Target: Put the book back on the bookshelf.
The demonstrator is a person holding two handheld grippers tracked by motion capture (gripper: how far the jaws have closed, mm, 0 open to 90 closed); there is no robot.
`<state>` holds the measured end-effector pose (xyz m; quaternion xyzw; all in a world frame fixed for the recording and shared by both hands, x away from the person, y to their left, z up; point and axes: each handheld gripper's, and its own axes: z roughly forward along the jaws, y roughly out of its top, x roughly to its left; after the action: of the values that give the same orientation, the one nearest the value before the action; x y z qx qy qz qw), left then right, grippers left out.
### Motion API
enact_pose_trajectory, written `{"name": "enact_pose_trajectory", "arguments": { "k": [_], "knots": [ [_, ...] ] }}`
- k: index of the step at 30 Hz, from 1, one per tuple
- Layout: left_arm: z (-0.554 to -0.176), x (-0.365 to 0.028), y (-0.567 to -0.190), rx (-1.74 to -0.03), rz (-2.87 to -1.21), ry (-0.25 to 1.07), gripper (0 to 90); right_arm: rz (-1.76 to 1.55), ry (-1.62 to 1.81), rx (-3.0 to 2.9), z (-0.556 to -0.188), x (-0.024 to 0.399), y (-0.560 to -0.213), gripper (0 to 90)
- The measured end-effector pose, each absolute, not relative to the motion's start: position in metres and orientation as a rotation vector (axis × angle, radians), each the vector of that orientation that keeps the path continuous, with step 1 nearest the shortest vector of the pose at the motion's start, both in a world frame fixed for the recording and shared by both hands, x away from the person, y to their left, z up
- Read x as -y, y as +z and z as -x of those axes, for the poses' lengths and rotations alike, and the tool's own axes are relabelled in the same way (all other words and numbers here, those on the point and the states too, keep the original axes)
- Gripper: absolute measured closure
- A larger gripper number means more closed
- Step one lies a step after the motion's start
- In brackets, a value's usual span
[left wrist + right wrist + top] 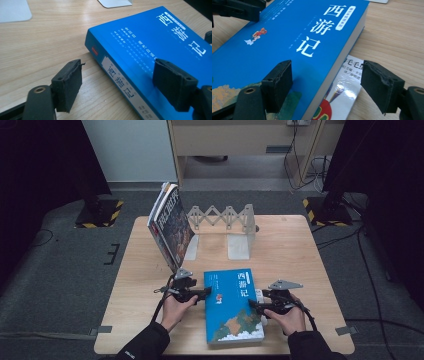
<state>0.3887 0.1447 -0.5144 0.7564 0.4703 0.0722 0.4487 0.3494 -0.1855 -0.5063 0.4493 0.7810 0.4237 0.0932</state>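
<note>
A thick blue book [234, 305] with white Chinese title lettering lies flat on the wooden table [300, 250] near its front edge. My left gripper [206, 292] is at the book's spine side, open. In the left gripper view, the left gripper [118, 67] has one jaw over the table and the other over the cover [150, 37]. My right gripper [252, 305] is at the page-edge side, open. In the right gripper view, the right gripper [328, 67] has one jaw above the cover [287, 37] and one beyond the edge. Neither pair of pads presses on the book.
A thin glossy booklet [342, 85] sticks out from under the blue book's right side. Farther back, a magazine-like book [170, 227] leans tilted against an expandable grey book rack [225, 220]. Dark stands and cables are on the floor around the table.
</note>
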Motion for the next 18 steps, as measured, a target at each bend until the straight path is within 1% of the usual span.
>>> {"name": "enact_pose_trajectory", "arguments": {
  "k": [7, 11, 14, 18],
  "knots": [
    [-0.389, -0.139, -0.519, -1.152, -1.844, 0.139, 22.2, -1.383, 1.286, -2.319, -0.349, 0.182, -0.509, 25.2],
    [-0.389, -0.133, -0.525, -1.142, -1.813, 0.072, 21.9, -1.392, 1.301, -2.314, -0.35, 0.18, -0.51, 25.4],
    [-0.39, -0.131, -0.526, -1.148, -1.804, 0.067, 19.0, -1.406, 1.305, -2.316, -0.35, 0.18, -0.511, 25.5],
    [-0.392, -0.132, -0.529, -1.169, -1.791, 0.025, 18.2, -1.416, 1.317, -2.312, -0.351, 0.18, -0.512, 25.5]
  ]
}}
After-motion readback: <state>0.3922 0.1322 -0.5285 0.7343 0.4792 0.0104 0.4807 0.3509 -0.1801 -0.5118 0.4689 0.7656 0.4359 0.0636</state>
